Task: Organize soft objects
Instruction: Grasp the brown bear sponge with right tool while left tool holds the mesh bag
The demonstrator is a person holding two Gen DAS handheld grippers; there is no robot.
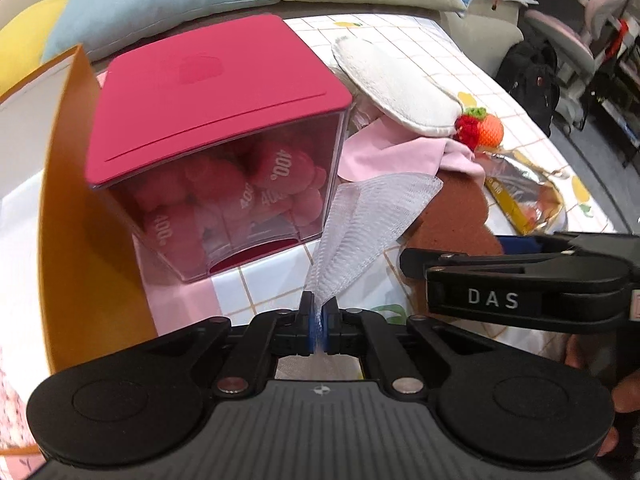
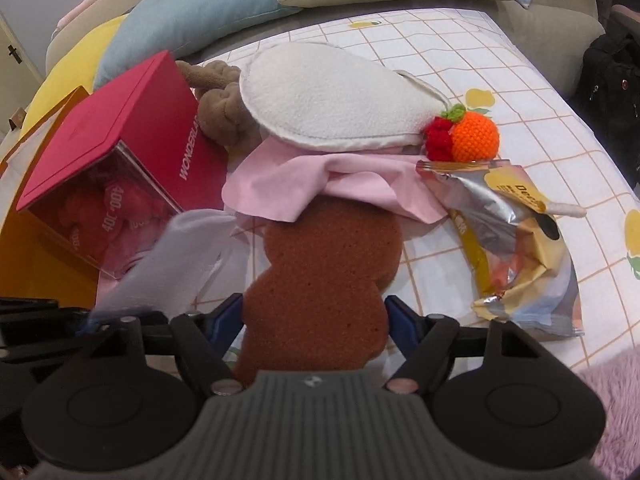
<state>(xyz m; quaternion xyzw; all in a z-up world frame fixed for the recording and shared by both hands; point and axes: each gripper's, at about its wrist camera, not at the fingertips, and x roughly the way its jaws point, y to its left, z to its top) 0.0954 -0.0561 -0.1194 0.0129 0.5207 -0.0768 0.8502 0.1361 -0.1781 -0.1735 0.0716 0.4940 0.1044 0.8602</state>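
1. Far left: an orange box wall (image 1: 60,208) stands upright beside a clear box with a red lid (image 1: 208,96). The box is tilted and holds red plush pieces printed "400". Only the right wrist view shows the word "WONDERLA..." on its red side.
2. Left gripper (image 1: 319,320): jaws pinched fully together on one end of a white mesh sleeve (image 1: 360,232). The sleeve fans out from the pads toward the far right, just in front of the clear box. In the right wrist view the same sleeve is blurred at lower left.
3. Centre: a brown sponge (image 2: 324,280) lies flat on the checked tablecloth (image 2: 540,80). Its far end is tucked under a pink cloth (image 2: 320,184).
4. Right gripper (image 2: 314,320): jaws stand apart, one blue pad on each side of the sponge's near end. Left pad looks to touch the edge; right pad shows a gap. No firm grip visible. The left wrist view shows only this gripper's black side, marked "DAS", so its opening cannot be read there.
5. Far centre: a white fleece pad (image 2: 336,96) lies on top of the pink cloth. A brown plush toy (image 2: 220,108) sits between the pad and the red lid, seen in the right wrist view only.
6. Right: a knitted red and orange fruit (image 2: 464,136) sits against the pad's right tip. Near it, a crumpled foil snack bag (image 2: 516,248) lies on the tablecloth.
7. Far edge: yellow, blue and beige cushions (image 2: 192,12) line the sofa.
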